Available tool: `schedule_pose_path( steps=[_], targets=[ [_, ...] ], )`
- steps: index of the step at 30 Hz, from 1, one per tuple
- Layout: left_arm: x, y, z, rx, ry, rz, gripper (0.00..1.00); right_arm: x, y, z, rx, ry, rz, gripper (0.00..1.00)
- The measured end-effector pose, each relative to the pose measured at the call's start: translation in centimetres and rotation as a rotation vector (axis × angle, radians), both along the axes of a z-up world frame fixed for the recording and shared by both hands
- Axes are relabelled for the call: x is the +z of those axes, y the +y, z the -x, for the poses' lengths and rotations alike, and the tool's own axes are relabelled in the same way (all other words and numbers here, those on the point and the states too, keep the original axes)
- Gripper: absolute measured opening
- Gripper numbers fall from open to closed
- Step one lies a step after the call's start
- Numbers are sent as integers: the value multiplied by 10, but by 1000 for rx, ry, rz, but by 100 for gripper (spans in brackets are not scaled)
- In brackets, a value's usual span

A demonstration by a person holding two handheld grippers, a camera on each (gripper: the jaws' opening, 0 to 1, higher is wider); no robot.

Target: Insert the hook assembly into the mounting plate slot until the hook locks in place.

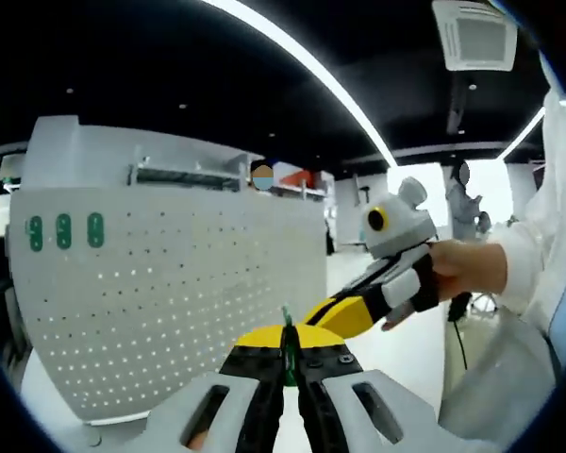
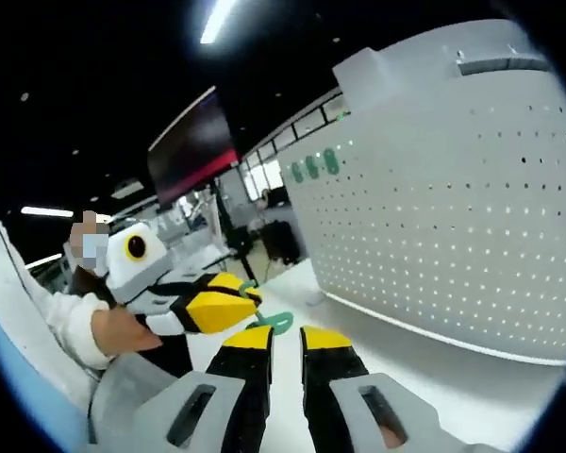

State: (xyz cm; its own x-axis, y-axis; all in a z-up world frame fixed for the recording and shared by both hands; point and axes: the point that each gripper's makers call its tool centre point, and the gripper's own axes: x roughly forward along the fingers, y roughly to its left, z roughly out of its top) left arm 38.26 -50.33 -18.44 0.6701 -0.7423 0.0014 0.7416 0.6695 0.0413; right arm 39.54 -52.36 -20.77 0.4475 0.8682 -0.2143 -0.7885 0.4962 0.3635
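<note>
Ahead of both cameras stands the white pegboard mounting plate (image 1: 170, 302), upright on the white tabletop (image 2: 434, 363), its face a grid of small holes. Three green oval tags (image 1: 64, 231) sit in a row near its upper corner, and a grey rail (image 1: 184, 176) runs along its top edge.

Left hand-held gripper (image 1: 288, 368): jaws pressed together, pinching a thin green hook (image 1: 287, 344) that stands upright between the black-and-yellow tips. Hook is in front of the plate and apart from it. In the right gripper view the same hook (image 2: 269, 321) shows as a green loop sticking out of that hand-held gripper's yellow tips (image 2: 245, 300), low over the tabletop and well apart from the plate.

Right hand-held gripper (image 2: 285, 342): jaws spread a little, a bare gap between the yellow tips, nothing held. In the left gripper view it comes in from the right (image 1: 335, 316), held by a hand (image 1: 467, 269) in a white sleeve (image 1: 533, 255), its tip just beside the left one's.

Around: dark ceiling with long light strips (image 1: 311, 71) and a ceiling vent (image 1: 476, 38); a dark screen (image 2: 193, 146) hangs in the background; a person (image 1: 464, 203) stands far off by the bright windows. Nothing lies between the hook and the plate face.
</note>
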Motion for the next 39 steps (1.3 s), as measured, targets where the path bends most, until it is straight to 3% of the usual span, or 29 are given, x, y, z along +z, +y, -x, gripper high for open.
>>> schedule_pose_path(
  steps=[4,18,23,39],
  targets=[
    [5,-2,1,-1,-29,-3,2,3,1,0,-5,54,-53,9],
    [15,-9,5,-22,-99,-17,2,11,5,3,-8,107,-120,5],
    [13,-10,5,-25,-93,-20,2,11,2,2,-21,60,-92,4],
    [4,-10,6,-19,-48,-40,3,21,-1,0,-49,-217,56,1]
  ],
)
